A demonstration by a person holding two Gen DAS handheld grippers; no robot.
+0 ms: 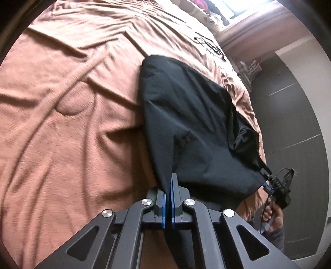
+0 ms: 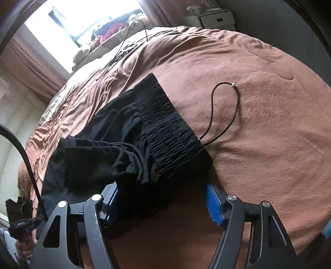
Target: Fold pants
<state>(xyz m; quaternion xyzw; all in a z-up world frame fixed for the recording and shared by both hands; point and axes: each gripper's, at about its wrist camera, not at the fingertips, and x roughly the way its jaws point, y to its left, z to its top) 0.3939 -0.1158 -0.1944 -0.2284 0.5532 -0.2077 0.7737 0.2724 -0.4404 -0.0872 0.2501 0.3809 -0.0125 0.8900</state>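
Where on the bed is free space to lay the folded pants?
Free: the wide brown bedspread left of the black pants, and the stretch beyond their drawstring toward the white drawers. Crowded: the bed edge under the pants, and the cables near the window.

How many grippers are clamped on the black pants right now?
1. The left gripper is shut on a pinch of the black pants at their near edge. The right gripper stands open by the waistband, pads not pressing.
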